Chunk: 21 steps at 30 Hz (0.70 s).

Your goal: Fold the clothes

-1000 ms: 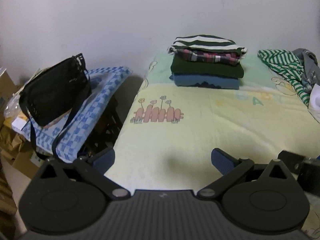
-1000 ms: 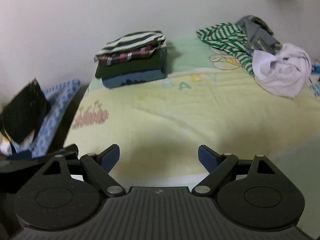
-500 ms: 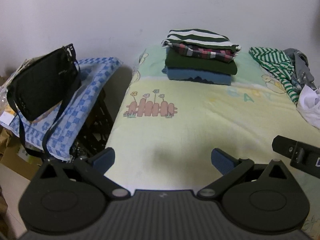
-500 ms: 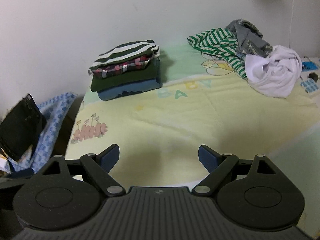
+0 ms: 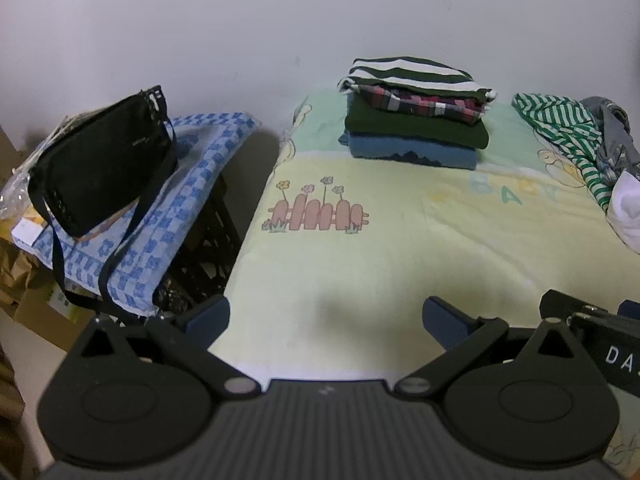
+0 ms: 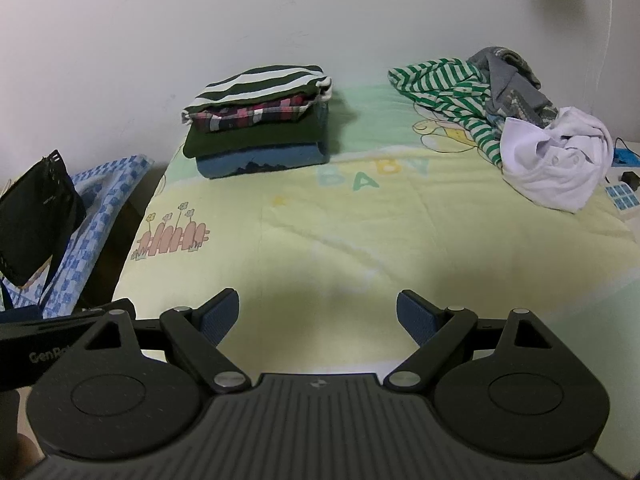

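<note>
A stack of folded clothes [image 5: 416,120] [image 6: 260,120] sits at the far side of the yellow-green blanket [image 5: 400,248] [image 6: 360,240], with a dark striped top uppermost. At the far right lies an unfolded heap: a green striped shirt [image 6: 444,88] [image 5: 564,128], a grey garment [image 6: 512,76] and a crumpled white shirt [image 6: 556,160]. My left gripper [image 5: 326,320] hangs open over the near edge of the blanket, holding nothing. My right gripper [image 6: 318,316] is open too, beside it to the right, also empty.
Left of the bed, a black shoulder bag [image 5: 100,168] [image 6: 36,212] rests on a blue checked cloth [image 5: 168,208] over a dark crate. Cardboard boxes [image 5: 24,280] stand further left. Small blue items and a cable [image 6: 622,184] lie at the far right. A white wall is behind.
Both grippers have shifted slightly; the views swung left-right and pulled back a little from the bed. Both stay open and empty. The clothes have not moved.
</note>
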{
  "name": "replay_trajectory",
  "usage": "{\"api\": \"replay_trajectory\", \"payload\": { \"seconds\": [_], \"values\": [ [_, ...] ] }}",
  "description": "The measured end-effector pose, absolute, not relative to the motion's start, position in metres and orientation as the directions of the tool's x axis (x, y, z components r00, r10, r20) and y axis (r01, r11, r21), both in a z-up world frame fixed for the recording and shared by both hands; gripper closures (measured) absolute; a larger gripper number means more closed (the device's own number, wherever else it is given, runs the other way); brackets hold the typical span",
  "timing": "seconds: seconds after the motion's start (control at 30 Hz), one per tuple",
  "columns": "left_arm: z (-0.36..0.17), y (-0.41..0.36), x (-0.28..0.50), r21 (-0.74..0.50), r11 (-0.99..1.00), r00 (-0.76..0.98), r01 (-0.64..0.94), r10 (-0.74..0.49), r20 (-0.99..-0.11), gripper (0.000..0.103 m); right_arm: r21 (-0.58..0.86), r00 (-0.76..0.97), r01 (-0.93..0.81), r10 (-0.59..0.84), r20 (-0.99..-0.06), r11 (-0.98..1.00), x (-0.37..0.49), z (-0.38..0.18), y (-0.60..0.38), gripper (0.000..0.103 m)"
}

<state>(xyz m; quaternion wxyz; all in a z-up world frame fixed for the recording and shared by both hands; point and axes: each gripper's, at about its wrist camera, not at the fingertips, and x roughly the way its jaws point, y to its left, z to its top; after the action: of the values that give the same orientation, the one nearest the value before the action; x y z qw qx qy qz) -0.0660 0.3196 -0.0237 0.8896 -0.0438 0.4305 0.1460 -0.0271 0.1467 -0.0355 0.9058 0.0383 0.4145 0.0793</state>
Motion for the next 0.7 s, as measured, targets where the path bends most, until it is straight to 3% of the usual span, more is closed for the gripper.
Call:
{"api": "replay_trajectory", "payload": {
  "seconds": [0.7],
  "values": [
    [-0.024, 0.329, -0.073, 0.044, 0.951, 0.589, -0.305, 0.225, -0.776, 0.001, 0.125, 0.673, -0.152, 0.195, -0.714, 0.980, -0.038, -0.028, 0.160, 0.015]
  ]
}}
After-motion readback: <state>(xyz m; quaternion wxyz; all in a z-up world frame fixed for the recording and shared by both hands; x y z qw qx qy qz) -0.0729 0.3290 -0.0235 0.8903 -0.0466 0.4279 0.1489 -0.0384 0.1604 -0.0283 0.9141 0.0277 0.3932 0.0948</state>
